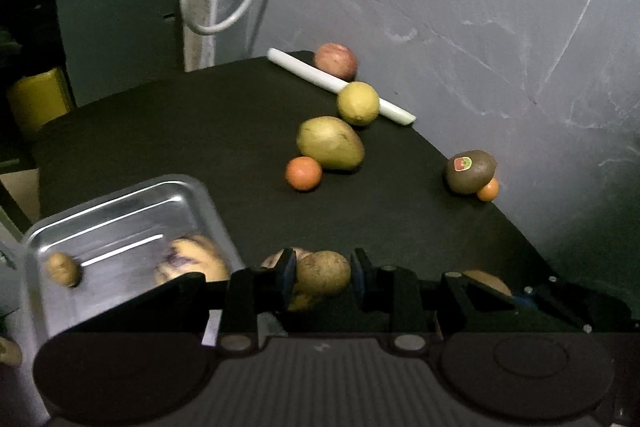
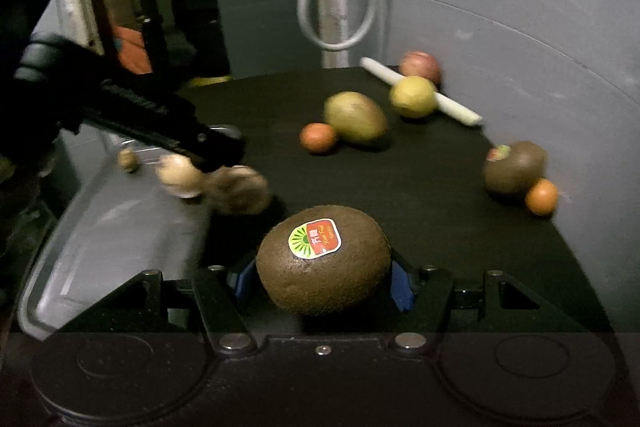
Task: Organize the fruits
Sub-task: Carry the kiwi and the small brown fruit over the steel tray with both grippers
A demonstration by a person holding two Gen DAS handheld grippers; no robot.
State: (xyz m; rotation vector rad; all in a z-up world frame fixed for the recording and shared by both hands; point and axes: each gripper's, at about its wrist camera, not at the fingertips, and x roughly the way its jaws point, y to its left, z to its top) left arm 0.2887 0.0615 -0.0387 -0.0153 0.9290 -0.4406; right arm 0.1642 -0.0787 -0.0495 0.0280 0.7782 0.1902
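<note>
- right gripper [image 2: 323, 277]: its blue pads are clamped on a brown kiwi [image 2: 323, 261] by its two sides, sticker facing up; the fruit fills the gap between the jaws.
- left gripper [image 1: 322, 274]: its jaws are closed onto a small tan round fruit [image 1: 323, 273], one pad on each side; more tan fruit shows just behind and under it, too hidden to name.
- to the left of the left gripper sits a metal tray [image 1: 120, 211] with a small brown fruit [image 1: 63, 269] in it and a blurred yellowish one [image 1: 196, 261] beside its near right wall.
- ahead of both grippers, on the black table [image 1: 180, 131], a small orange [image 1: 303, 173] touches a green-yellow mango [image 1: 330, 143].
- to the right of these, near the table's edge, a second kiwi [image 1: 470, 172] with a sticker leans against another small orange [image 1: 488, 190].
- farther on, a lemon [image 1: 358, 103] lies against a white stick [image 1: 300, 67].
- farthest, behind the stick, a reddish apple [image 1: 335, 61] sits by the grey wall [image 1: 480, 7].
</note>
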